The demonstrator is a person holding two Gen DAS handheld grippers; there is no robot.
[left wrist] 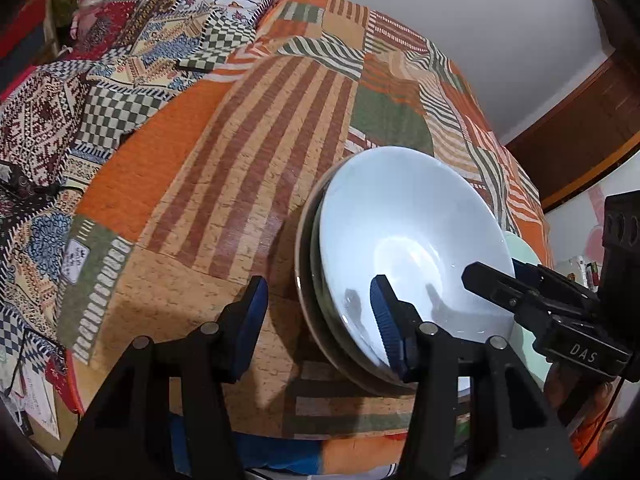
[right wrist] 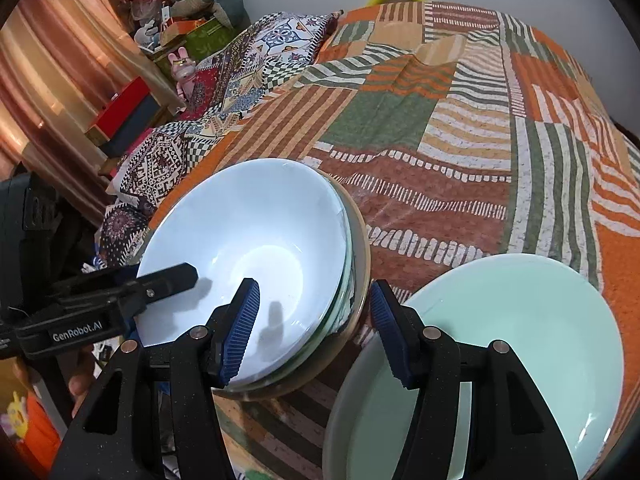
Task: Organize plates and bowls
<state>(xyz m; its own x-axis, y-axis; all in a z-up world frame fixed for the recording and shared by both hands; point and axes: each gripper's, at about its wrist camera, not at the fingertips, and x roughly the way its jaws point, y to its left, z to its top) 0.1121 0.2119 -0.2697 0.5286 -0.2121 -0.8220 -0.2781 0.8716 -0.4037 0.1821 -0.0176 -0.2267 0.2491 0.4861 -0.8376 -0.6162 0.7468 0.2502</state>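
Your left gripper (left wrist: 320,320) is spread wide, one finger over the white bowl (left wrist: 408,240), the other over bare quilt (left wrist: 208,184). Your right gripper (right wrist: 316,320) gapes too, straddling the stack's rim. So that's one white bowl on top of roughly three nested dishes, plus one mint plate (right wrist: 520,340) just beside it. One patterned pillow (right wrist: 256,64) farther back.

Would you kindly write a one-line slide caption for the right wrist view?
Open right tool straddles the rim of the stacked white ceramic bowls on a patchwork bedspread, beside a pale green plate.
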